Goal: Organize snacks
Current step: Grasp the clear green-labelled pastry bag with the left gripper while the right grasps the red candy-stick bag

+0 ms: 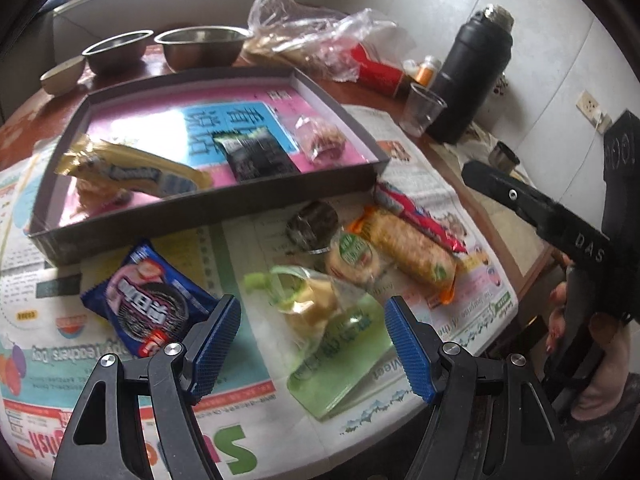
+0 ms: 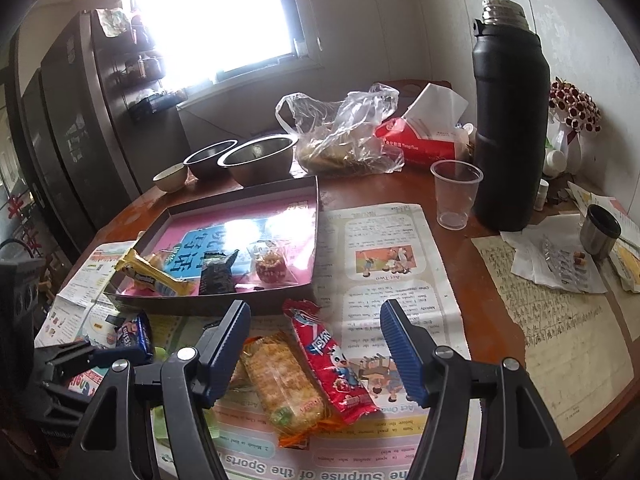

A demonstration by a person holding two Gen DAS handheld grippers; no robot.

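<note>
On the newspaper-covered table [image 2: 400, 240], snacks lie beside a tray [image 2: 312, 216]

On the newspaper-covered round wooden table [image 2: 500, 320], loose wrapped snacks [image 1: 404, 252] lie before the shallow dark cardboard tray [image 1: 208, 216], with two steel bowls [image 1: 200, 46] behind it.

You've got a dark tray [image 1: 208, 204] holding a yellow bar [image 1: 136, 172], black packet [image 1: 256, 156] and clear-wrapped pastry [image 1: 320, 140]; loose on the newspaper: blue cookie pack [image 1: 148, 304], green bag [image 1: 320, 312], cracker pack [image 2: 282, 384], red wafer [image 2: 328, 360]
</note>
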